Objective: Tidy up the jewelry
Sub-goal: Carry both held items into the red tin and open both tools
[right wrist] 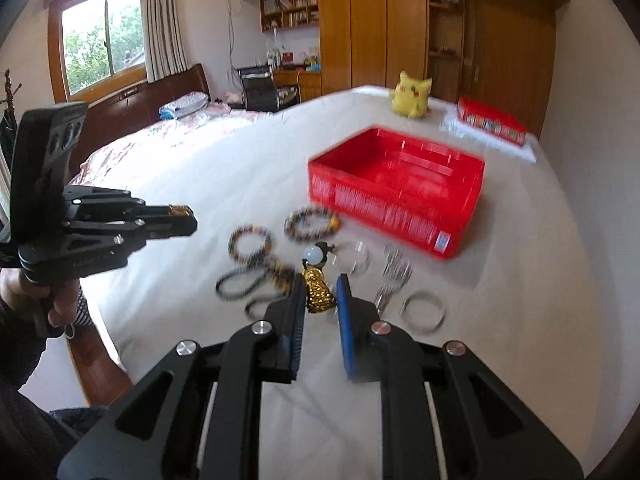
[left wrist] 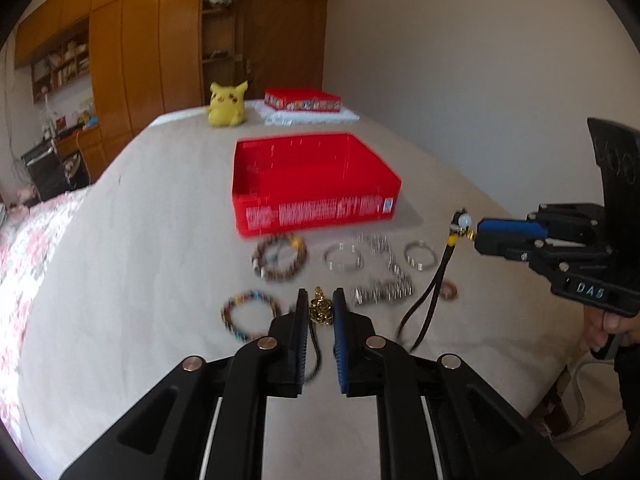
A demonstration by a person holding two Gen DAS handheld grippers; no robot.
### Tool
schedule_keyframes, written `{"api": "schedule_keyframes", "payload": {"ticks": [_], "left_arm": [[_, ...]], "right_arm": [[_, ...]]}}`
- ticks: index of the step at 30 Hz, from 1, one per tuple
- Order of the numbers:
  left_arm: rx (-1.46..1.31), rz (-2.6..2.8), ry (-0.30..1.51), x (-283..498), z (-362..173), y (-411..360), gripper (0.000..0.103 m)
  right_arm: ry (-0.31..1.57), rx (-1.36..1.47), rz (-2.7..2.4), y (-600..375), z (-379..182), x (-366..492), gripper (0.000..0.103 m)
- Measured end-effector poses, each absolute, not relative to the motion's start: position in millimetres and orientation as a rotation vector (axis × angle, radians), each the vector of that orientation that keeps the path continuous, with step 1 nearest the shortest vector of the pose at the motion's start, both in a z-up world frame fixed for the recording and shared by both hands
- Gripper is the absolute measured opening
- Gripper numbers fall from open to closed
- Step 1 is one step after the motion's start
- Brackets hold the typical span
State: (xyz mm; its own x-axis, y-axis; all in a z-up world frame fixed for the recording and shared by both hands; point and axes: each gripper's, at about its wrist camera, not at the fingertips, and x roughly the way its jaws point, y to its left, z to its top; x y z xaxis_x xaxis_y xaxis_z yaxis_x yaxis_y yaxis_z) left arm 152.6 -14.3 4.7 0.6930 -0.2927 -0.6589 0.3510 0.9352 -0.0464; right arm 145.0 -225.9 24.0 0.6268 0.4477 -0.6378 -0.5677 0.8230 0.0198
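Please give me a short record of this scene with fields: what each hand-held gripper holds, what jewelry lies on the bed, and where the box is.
left hand-held gripper: shut on small gold charm, dark cord hanging
right hand-held gripper: shut on gold figure pendant with a white bead, black cord hanging
on bed cover: beaded bracelets, silver bangles
red box: open top, behind the jewelry
yellow plush toy: far side, beyond the box

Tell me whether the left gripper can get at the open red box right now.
Probably yes. The red box sits straight ahead of the left gripper, open-topped, with only flat bracelets between; the right gripper is off to the side.
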Motion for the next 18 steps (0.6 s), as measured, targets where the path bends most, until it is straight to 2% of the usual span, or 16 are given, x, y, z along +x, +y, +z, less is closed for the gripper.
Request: {"api": "schedule_keyframes", "payload": {"ticks": [5, 10, 14, 18], "left_arm": [[0.098, -0.391, 0.704, 198, 33, -18, 0.012], [0.110, -0.402, 0.718, 270, 51, -31, 0.012], [0.096, -0.396, 0.770, 333, 44, -41, 0.012], [0.076, -0.376, 0.835, 393, 21, -49, 0.012]], "right_arm": [[0.591, -0.200, 0.573, -230, 73, 177, 0.014], [0.597, -0.170, 0.554, -233, 98, 242, 0.014], [0.645, -0.145, 0.524, -233, 90, 302, 0.014], [0.723, -0.142, 0.492, -227, 57, 356, 0.014]]}}
